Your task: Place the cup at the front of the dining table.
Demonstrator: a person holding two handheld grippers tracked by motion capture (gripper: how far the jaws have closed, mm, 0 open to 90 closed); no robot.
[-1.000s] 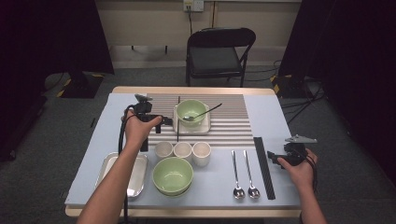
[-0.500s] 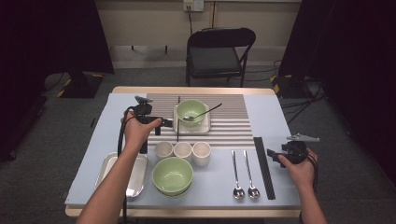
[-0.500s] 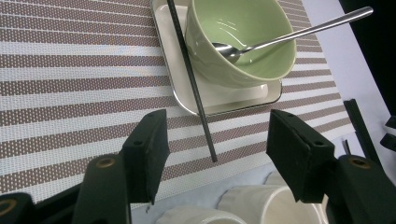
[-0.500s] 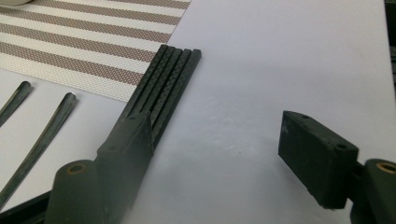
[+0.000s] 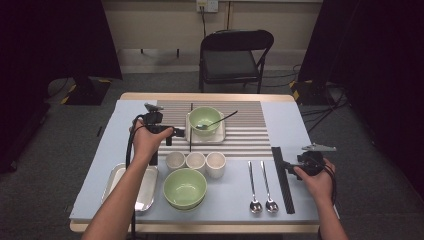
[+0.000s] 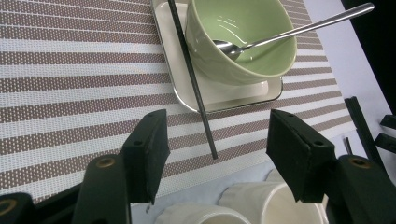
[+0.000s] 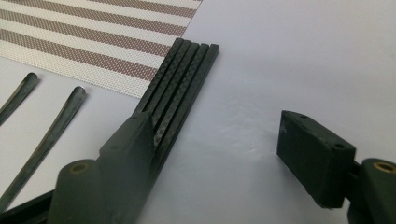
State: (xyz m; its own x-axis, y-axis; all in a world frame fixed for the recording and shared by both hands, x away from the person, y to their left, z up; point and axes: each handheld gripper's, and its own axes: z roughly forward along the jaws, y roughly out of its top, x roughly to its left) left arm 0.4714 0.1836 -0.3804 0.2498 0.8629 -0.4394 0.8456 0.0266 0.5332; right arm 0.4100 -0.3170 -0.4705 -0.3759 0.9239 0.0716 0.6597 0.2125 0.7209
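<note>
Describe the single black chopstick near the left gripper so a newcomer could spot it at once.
Find the striped placemat at the table's far side. On it, the chopstick leans over the left rim of the small tray under the green bowl. Unlike the bundled sticks at right, it lies alone.

Even overhead light falls on the bench, while the room around it sinks into darkness. Shadows stay soft and short. The green bowl carries small glints. Close tongs look slightly soft, edges mildly stretched.
</note>
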